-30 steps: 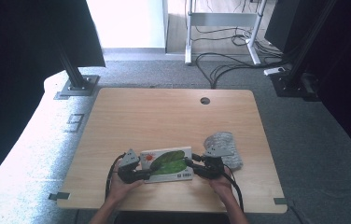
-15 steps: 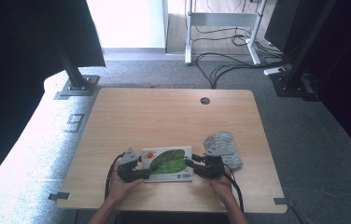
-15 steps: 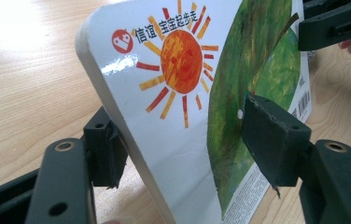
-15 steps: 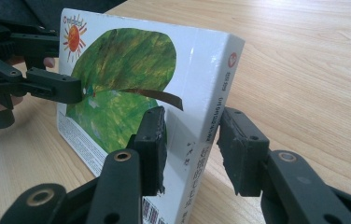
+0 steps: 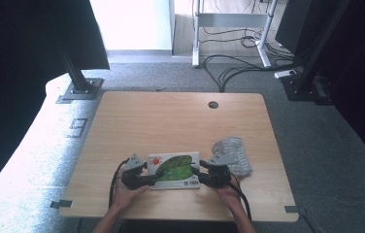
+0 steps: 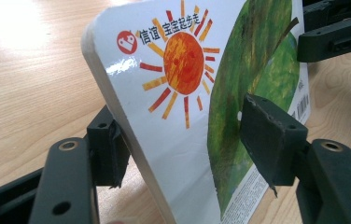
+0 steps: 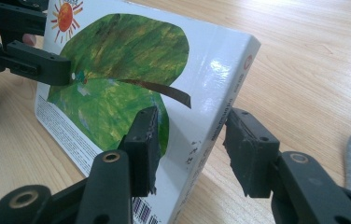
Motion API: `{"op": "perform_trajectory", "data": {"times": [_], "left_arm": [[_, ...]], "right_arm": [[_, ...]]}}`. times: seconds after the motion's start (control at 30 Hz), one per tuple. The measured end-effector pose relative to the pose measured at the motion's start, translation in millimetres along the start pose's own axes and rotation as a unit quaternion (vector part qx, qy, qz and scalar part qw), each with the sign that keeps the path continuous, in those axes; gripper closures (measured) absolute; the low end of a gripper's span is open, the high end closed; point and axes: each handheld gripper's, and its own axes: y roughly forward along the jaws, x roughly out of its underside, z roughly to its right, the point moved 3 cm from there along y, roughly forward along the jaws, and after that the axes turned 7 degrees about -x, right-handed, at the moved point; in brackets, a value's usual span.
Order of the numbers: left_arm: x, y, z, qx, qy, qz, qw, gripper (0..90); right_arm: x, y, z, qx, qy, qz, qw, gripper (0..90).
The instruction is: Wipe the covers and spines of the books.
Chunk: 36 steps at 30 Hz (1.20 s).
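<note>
STEP: two-handed hold on board book | LEFT: left hand-held gripper (image 6: 178, 140) clamps the book (image 6: 201, 93) at its sun end, pads on both faces | RIGHT: right hand-held gripper (image 7: 190, 149) straddles the spine end, jaws just opening, far pad clear; keep left clamp firm | BOOK: near worktop (image 5: 171, 116) front edge | BEYOND: grey cloth (image 5: 234, 153) just right

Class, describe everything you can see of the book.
The book is a thick board book with rounded corners and a glossy white cover showing a green leaf, an orange sun, Chinese characters and a barcode. It lies closed at the table's near edge. The left gripper straddles one end, the right gripper the spine end; its jaws have just been opening.
</note>
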Motion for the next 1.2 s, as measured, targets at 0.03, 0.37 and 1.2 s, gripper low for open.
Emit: {"op": "perform_trajectory", "data": {"times": [0.03,0.37,1.2], "left_arm": [[-0.1,0.1,0.2,-0.002,0.001,0.0,1.0,35.8],[1.0,2.3,1.1,-0.026,0.01,-0.006,0.9996,32.6],[0.4,-2.3,-1.3,-0.028,-0.001,-0.003,0.9996,40.1]], "right_arm": [[0.2,0.0,0.5,-0.001,0.001,0.0,1.0,54.5],[2.3,0.1,2.8,-0.003,0.029,-0.001,0.9996,54.6],[-4.2,0.4,-8.2,0.045,0.006,-0.041,0.9981,50.2]]}}
